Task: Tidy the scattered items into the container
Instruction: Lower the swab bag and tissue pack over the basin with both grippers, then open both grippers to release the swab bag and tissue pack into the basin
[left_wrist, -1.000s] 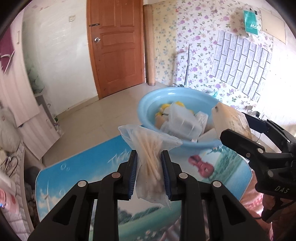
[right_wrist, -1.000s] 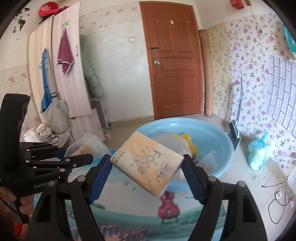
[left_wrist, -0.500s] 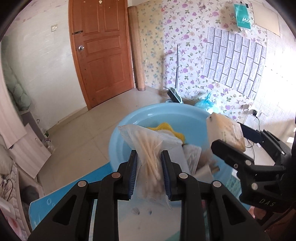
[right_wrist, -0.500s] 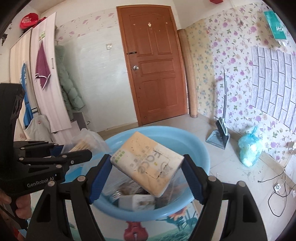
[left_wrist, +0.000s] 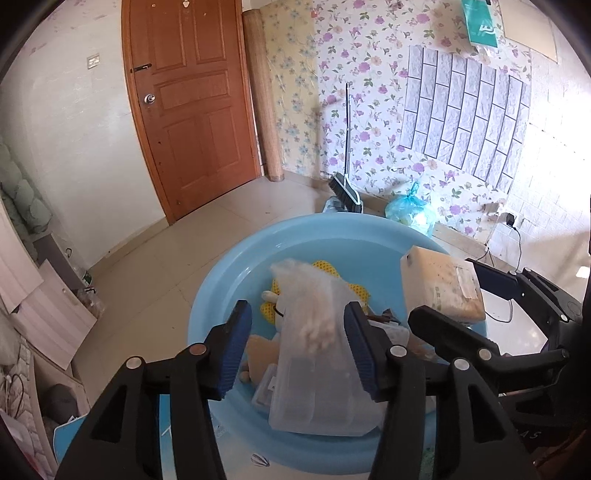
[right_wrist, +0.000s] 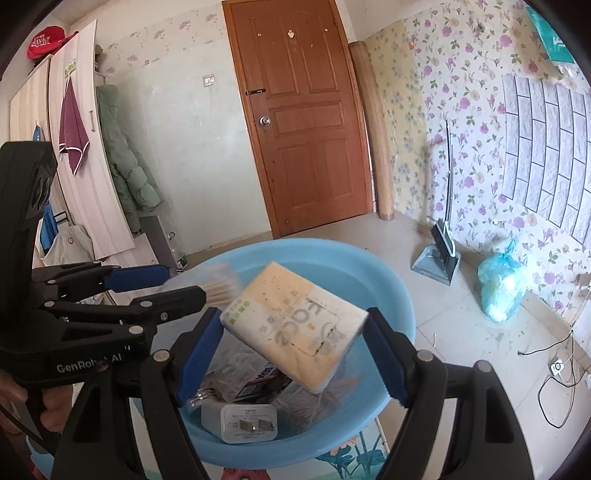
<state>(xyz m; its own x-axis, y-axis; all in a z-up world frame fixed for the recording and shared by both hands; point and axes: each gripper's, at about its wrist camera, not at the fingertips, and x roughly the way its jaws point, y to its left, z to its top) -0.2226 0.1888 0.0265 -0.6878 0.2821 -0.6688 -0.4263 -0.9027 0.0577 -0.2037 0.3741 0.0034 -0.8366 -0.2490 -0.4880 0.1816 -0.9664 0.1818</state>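
Light-blue basin (right_wrist: 388, 291); floral wallpaper (right_wrist: 461, 122).

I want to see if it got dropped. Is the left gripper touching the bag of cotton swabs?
Cannot tell. In the left wrist view the left gripper is open; the blurred bag of cotton swabs overlaps one pad.

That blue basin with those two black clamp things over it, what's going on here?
A person is tidying loose items into the basin using two handheld grippers. The left gripper has its jaws open, and the bag of cotton swabs between them looks blurred, as if dropping in. The right gripper holds a tissue pack tilted above the basin, not yet let go. A charger, a yellow toy and other small things already lie inside.
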